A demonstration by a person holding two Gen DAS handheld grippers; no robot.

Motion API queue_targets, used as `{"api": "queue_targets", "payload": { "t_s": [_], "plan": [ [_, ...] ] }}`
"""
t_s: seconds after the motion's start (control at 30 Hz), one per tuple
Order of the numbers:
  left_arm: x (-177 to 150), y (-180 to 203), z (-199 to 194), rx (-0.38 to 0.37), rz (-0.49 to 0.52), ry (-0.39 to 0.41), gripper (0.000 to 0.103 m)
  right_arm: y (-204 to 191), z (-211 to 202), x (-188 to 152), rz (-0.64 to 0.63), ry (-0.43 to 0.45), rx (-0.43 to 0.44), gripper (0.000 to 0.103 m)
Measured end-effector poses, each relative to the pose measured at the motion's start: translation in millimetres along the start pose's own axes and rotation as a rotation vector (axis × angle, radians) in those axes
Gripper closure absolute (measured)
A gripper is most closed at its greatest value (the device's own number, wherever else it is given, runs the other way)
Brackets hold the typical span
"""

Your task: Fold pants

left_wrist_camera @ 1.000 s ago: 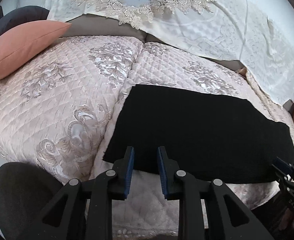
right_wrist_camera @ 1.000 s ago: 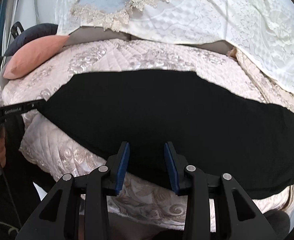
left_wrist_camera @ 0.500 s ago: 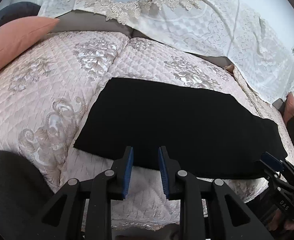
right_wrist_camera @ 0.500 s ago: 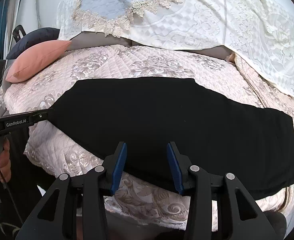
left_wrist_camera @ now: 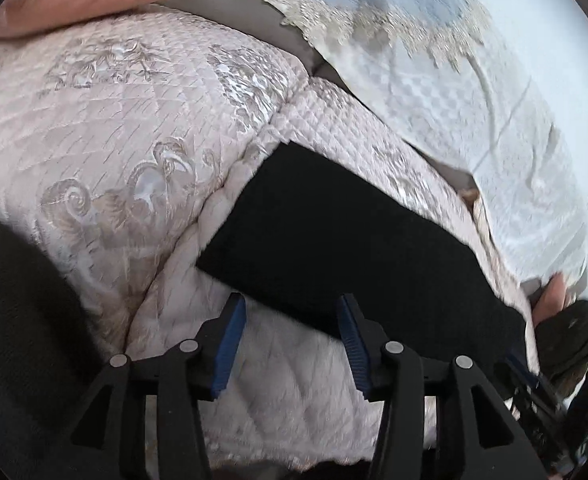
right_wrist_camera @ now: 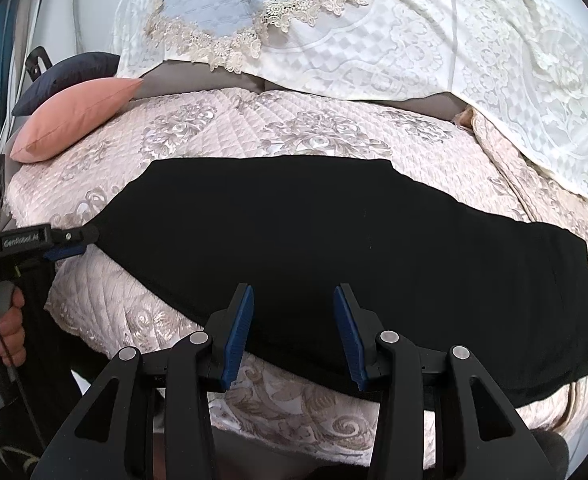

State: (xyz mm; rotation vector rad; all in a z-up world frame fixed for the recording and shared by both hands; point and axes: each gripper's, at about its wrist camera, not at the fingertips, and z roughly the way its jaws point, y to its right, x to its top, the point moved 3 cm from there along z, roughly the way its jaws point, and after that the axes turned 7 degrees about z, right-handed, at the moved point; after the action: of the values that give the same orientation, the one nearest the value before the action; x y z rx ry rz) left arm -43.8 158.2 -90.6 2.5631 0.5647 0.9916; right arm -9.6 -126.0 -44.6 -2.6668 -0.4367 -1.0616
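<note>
The black pants (right_wrist_camera: pixel 334 240) lie lengthwise along the quilted bed's (right_wrist_camera: pixel 253 128) near edge, left hand-held gripper (left_wrist_camera: pixel 289 344) opening with nothing between its jaws, right hand-held gripper (right_wrist_camera: pixel 294 328) spread wide, gripping nothing.

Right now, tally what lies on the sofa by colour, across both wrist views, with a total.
Black: 1, the pants
Pink: 1, the cushion
Dark navy: 1, the cushion behind it
Pale pink, quilted: 1, the seat cover
White lace with a blue panel: 1, the backrest throw
Total: 5
</note>
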Motion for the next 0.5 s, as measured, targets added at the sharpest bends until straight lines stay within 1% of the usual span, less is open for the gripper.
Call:
{"api": "queue_targets", "payload": {
  "t_s": [0.13,0.23,0.27,0.3,0.33,0.37,0.4,0.5],
  "plan": [
    [8,-3,8,-0.004,-0.040,0.048,0.051,5,-4,3,0.008,0.015,-0.007,0.060],
    [13,1,12,0.037,-0.022,0.062,0.053,10,-5,3,0.021,0.017,-0.017,0.060],
    [14,1,13,0.056,-0.019,0.065,0.056,13,-5,3,0.027,0.017,-0.018,0.060],
    [15,1,14,0.080,-0.013,0.067,0.071,15,-6,3,0.031,0.017,-0.019,0.060],
    [16,0,14,0.102,-0.005,0.066,0.089,16,-6,2,0.034,0.018,-0.020,0.060],
    [18,0,15,0.092,-0.002,0.060,0.091,17,-7,2,0.037,0.020,-0.020,0.060],
    [21,1,14,0.092,-0.002,0.056,0.095,18,-8,2,0.038,0.022,-0.021,0.060],
    [29,12,5,0.068,0.046,0.072,0.096,25,-10,1,0.048,0.028,-0.027,0.060]
  ]
}}
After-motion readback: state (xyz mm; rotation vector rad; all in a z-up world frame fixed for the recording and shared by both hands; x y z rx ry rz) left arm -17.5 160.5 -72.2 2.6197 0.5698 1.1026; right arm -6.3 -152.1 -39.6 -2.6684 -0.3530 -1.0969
